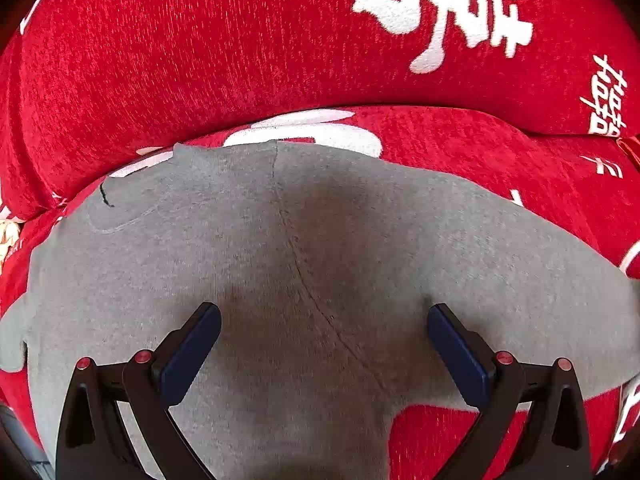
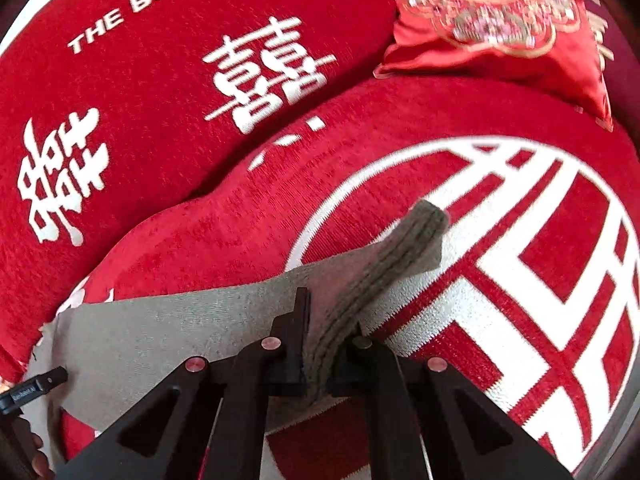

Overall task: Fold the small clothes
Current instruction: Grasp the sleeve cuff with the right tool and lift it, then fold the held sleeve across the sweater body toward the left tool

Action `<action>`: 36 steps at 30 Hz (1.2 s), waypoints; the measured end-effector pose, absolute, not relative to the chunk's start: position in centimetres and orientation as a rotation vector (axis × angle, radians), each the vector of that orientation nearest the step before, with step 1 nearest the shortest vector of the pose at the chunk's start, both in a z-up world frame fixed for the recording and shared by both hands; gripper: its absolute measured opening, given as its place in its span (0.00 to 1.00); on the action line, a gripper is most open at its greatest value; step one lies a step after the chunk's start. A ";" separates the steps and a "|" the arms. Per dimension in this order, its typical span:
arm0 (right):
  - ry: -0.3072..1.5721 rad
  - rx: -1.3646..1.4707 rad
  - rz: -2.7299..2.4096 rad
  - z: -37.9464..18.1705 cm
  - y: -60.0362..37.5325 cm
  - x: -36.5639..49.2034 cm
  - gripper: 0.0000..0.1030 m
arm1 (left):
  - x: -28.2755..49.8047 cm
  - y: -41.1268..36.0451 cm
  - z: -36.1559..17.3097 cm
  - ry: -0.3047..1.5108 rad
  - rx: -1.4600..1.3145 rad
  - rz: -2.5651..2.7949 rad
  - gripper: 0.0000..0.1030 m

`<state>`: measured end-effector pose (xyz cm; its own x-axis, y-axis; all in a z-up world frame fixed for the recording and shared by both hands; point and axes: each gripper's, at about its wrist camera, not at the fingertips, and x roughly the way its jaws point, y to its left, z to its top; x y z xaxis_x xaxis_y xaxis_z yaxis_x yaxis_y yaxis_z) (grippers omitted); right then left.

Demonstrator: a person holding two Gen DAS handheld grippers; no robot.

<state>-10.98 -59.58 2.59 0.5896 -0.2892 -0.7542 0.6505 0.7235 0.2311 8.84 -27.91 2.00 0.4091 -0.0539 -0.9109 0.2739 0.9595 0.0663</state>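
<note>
Left tongs [image 1: 324, 322] spread wide over the grey garment [image 1: 280, 240] — right tongs [image 2: 332, 320] clamp its ribbed cuff [image 2: 400, 256]

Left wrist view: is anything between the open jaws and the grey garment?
Nothing visible. The left gripper hangs open directly over the grey garment, with only bare cloth between its jaws.
</note>
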 end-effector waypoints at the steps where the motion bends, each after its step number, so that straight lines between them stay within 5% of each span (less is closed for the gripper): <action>1: 0.754 0.518 -0.577 3.1 -59.3 -10.9 0.06 | 8.5 -27.9 2.0 1.127 0.225 -0.214 1.00; 36: 0.688 0.189 -0.399 17.0 -38.3 -3.8 0.06 | 3.2 -11.9 6.7 1.017 0.022 -0.247 1.00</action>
<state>-3.82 -38.28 17.00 0.7009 -0.2941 -0.6499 0.4171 0.9080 0.0390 3.21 -11.92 6.65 0.5006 -0.1938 -0.8437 0.2140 0.9721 -0.0963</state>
